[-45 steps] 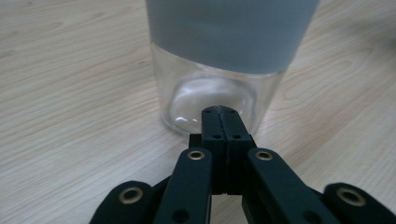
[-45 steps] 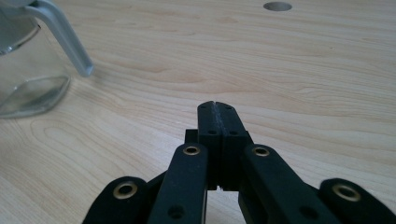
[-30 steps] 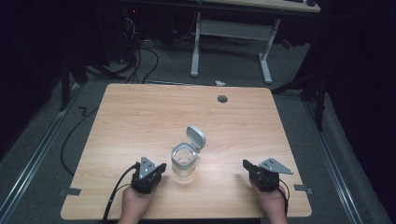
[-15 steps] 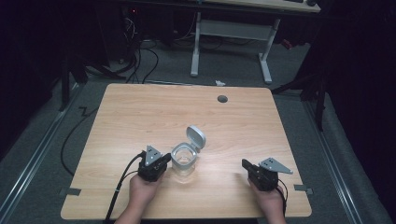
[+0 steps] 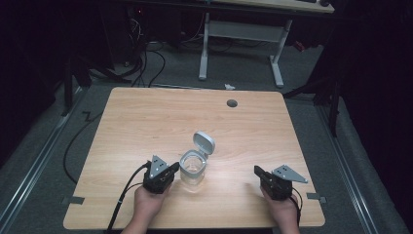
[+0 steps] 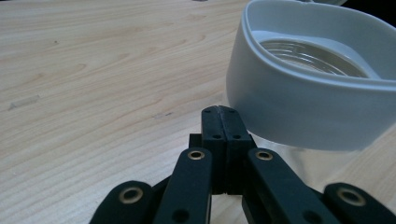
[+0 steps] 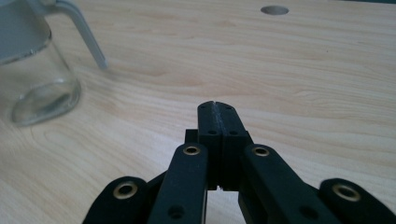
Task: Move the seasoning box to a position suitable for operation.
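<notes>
Both my sets of jaws are pressed fully together, nothing held. Left gripper (image 6: pixel 219 111) sits just beside the glass jar (image 5: pixel 192 168), its grey collar up and right of my jaw tips. Right gripper (image 7: pixel 217 106) is well apart, jar far to its upper left. Jar looks rigid, smooth, likely slippery and breakable, probably light since it appears empty. Flip lid (image 5: pixel 203 143) hangs open behind. I'd take the collar, not the bare glass.
</notes>
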